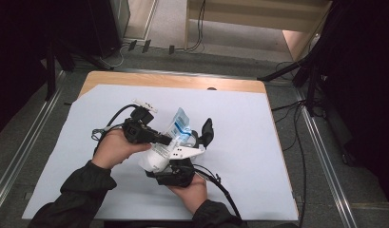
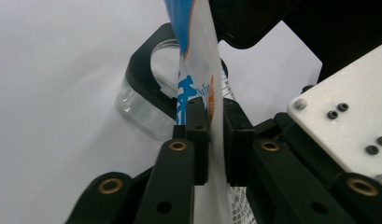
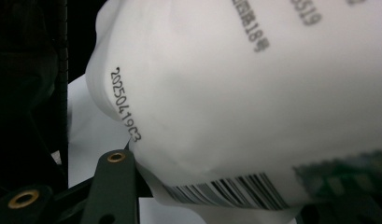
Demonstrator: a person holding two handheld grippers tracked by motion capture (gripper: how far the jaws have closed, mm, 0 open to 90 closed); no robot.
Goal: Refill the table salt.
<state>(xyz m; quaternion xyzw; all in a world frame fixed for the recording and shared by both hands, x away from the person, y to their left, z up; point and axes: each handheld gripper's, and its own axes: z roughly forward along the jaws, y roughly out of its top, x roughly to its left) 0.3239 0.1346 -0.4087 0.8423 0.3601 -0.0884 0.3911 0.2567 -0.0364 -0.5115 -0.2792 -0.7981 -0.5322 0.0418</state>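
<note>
A white plastic pouch [image 1: 169, 137] with blue printing is held above the middle of the table, tilted, its blue end raised toward the far side. A barcode and the printed code 20250419C3 are seen on its white end [image 3: 235, 107]. Its thin edge [image 2: 212, 116] is pinched flat.

A white tube [image 3: 235, 93] printed with a barcode lies against the hand-held gripper [image 3: 188, 205].
</note>
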